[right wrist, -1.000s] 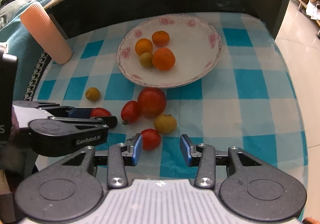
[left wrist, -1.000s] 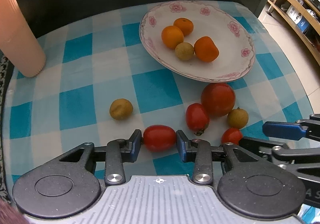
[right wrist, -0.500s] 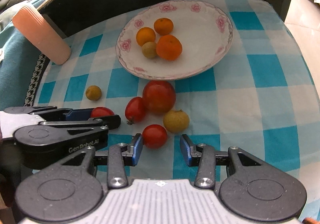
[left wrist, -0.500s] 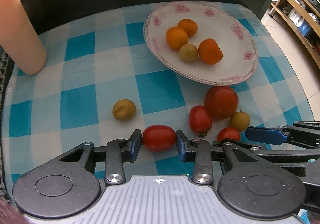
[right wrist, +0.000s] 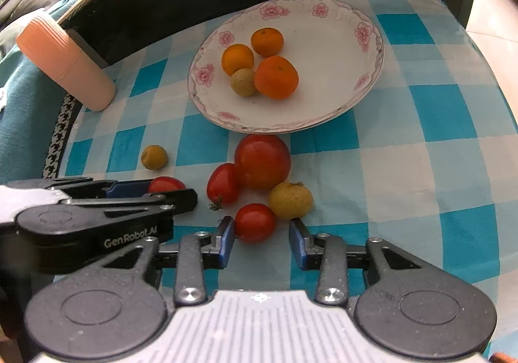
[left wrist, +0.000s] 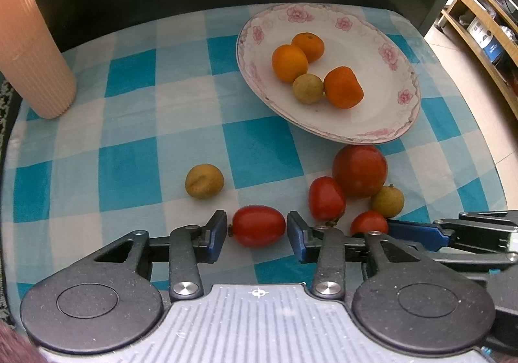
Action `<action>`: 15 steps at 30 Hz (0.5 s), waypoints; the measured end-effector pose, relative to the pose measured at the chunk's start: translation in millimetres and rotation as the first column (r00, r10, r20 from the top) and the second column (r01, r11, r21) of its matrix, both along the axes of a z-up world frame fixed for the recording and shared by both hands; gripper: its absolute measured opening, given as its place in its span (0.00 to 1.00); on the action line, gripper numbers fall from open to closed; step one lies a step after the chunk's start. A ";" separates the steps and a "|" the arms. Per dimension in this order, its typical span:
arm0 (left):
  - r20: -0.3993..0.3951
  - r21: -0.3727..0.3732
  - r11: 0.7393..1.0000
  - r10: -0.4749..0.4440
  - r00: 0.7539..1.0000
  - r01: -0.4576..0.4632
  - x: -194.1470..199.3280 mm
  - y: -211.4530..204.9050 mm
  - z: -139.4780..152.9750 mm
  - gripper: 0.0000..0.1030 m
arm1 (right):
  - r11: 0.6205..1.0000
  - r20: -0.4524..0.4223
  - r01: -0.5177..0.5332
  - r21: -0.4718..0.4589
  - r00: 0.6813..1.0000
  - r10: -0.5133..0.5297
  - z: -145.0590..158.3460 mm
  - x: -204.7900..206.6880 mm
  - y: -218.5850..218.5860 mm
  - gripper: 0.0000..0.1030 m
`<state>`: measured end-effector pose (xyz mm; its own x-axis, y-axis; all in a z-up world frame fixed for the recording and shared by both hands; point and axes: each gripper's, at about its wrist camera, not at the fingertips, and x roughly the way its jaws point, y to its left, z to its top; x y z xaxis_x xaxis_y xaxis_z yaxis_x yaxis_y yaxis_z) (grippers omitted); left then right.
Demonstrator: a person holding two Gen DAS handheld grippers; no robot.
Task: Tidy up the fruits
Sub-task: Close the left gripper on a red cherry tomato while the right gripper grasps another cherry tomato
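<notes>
An oval tomato [left wrist: 258,226] is framed on the checked cloth [left wrist: 129,149] of the counter by the left gripper [left wrist: 255,232]; its jaws have just been opening, and thin gaps are seen at both ends. A small round tomato [right wrist: 254,222] is flanked by the right gripper [right wrist: 261,240], whose jaws have just been closing: one pad touches, the other stands clear. Both fruits are judged light, smooth-skinned and easily bruised, best pinched gently across the middle. The plate [left wrist: 382,39] lies beyond.

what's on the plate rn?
On the plate: three oranges and one small yellow-green fruit, clustered and touching. No tomatoes on it. The cloth under the plate is covered; so is whatever lies behind the oranges.
</notes>
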<state>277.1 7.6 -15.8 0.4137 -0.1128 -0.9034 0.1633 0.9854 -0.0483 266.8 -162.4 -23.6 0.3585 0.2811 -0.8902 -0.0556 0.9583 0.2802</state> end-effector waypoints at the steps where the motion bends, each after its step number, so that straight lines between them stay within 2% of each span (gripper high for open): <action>1: 0.000 -0.001 1.000 -0.001 1.000 0.001 -0.2 0.4 0.1 0.49 | 1.000 0.007 -0.006 -0.003 1.000 0.006 1.6 -1.1 1.2 0.40; 12: 0.000 -0.008 1.000 -0.020 1.000 0.020 -1.8 2.1 3.4 0.49 | 1.000 0.023 -0.019 0.013 1.000 0.019 11.1 -6.3 -4.7 0.40; 15: -0.003 0.007 1.000 -0.028 1.000 0.028 -2.8 -0.2 2.1 0.48 | 0.999 0.035 -0.047 -0.024 0.998 0.048 15.8 -14.8 -3.3 0.40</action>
<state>274.3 7.3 -13.7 0.4074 -0.1184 -0.9056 0.1909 0.9807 -0.0424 252.0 -165.6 -7.8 0.3767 0.2776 -0.8837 -0.1103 0.9607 0.2548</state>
